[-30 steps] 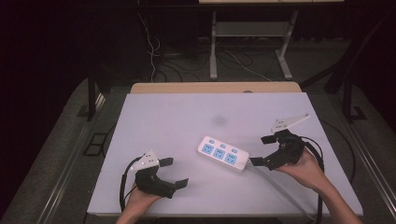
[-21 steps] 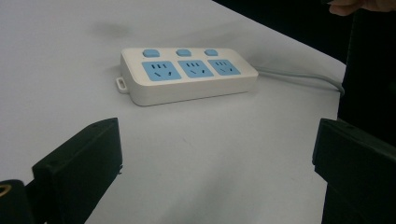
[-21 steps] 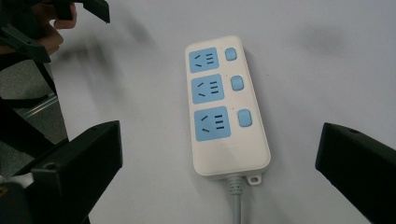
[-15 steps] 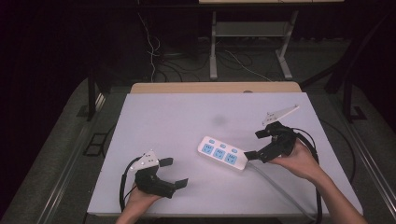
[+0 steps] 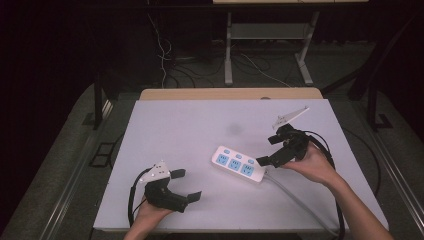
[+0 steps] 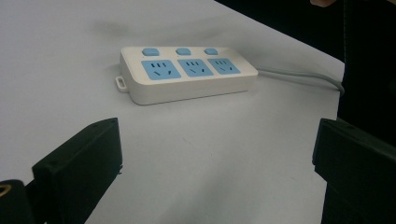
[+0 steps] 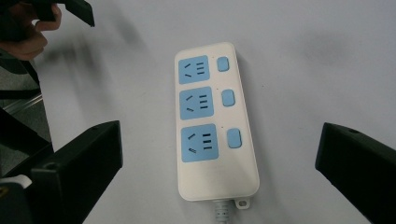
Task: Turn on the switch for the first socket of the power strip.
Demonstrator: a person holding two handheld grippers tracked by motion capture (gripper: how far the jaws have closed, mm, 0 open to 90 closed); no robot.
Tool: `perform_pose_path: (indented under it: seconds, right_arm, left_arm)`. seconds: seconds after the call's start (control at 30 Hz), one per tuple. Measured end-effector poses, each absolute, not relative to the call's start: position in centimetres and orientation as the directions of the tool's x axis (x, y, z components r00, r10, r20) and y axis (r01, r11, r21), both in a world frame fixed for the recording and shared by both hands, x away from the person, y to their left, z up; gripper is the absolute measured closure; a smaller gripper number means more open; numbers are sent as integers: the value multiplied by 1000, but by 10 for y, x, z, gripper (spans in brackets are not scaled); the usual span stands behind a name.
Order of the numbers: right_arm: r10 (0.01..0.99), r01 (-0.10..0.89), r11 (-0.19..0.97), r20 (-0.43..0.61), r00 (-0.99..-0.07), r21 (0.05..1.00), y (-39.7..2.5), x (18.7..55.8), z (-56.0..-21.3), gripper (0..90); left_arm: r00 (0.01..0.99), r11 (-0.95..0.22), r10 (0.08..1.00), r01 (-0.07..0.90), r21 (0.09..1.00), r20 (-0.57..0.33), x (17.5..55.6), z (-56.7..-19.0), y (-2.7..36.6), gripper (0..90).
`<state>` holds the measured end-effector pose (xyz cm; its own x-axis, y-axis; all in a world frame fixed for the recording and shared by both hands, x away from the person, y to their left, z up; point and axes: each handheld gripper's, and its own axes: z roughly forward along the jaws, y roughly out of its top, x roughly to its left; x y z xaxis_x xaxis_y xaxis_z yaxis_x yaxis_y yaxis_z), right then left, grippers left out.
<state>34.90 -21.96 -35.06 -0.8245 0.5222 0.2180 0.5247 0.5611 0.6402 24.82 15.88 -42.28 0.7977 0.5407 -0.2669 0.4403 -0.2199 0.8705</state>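
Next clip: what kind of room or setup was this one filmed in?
Probably a lab or recording studio, not a home. A plain white tabletop sits in a dark room, loose cables trail over grey carpet behind it, and the white three-socket power strip with blue faces lies between the two hand-held grippers.

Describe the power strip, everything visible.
The power strip is a white, rounded block that looks like plastic. It has three blue sockets in a row, each with its own blue switch beside it, and nothing is plugged in. A small mounting tab sticks out at each end. A grey cord leaves the end nearest the right gripper and runs off the near edge. It lies flat, sockets up, on the white table. Neither gripper touches it.
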Motion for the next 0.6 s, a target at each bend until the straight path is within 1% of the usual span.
perform_pose_path:
  seconds: [0.03, 0.1, 0.13, 0.17, 0.2, 0.23, 0.27, 0.3, 0.33, 0.4, 0.43, 0.53, 0.6]
  right_arm:
    - [522, 525, 561, 218, -825, 640, -220, 349, -351, 29]
    - [509, 518, 565, 224, -831, 642, -220, 351, -352, 99]
    - [494, 510, 564, 229, -838, 649, -220, 353, -352, 158]
    - [494, 510, 564, 229, -838, 649, -220, 353, -352, 158]
    - [491, 511, 565, 233, -839, 648, -220, 354, -353, 219]
    - [491, 511, 565, 233, -839, 648, -220, 354, -353, 219]
    - [486, 507, 565, 234, -842, 651, -220, 355, -353, 243]
    - [481, 508, 569, 240, -844, 646, -220, 357, -355, 292]
    - [481, 508, 569, 240, -844, 646, -220, 357, -355, 292]
    - [474, 506, 573, 243, -846, 644, -220, 359, -356, 338]
    - [469, 507, 578, 248, -848, 640, -219, 361, -357, 380]
    - [453, 505, 576, 263, -852, 643, -219, 364, -359, 464]
    - [452, 500, 582, 257, -854, 641, -218, 366, -360, 544]
  left_arm:
    - [798, -220, 540, 440, 870, -267, 248, -423, 159, 0]
    - [798, -223, 540, 440, 870, -266, 248, -423, 159, 1]
    - [799, -222, 540, 440, 870, -266, 248, -423, 159, 0]
    - [798, -221, 541, 440, 870, -266, 248, -423, 159, 0]
    - [797, -220, 541, 441, 870, -267, 248, -423, 159, 0]
    - [797, -221, 542, 441, 870, -267, 249, -423, 159, 0]
    - [797, -222, 542, 441, 869, -266, 249, -423, 160, 1]
    - [798, -222, 541, 442, 869, -267, 249, -423, 160, 0]
    - [798, -222, 539, 441, 869, -268, 249, -423, 160, 0]
    - [800, -223, 537, 441, 869, -268, 249, -423, 159, 0]
    - [800, -223, 536, 442, 869, -269, 249, -423, 159, 0]
    - [799, -223, 538, 444, 868, -271, 249, -424, 160, 0]
    - [797, -218, 538, 445, 868, -273, 250, -424, 161, 0]
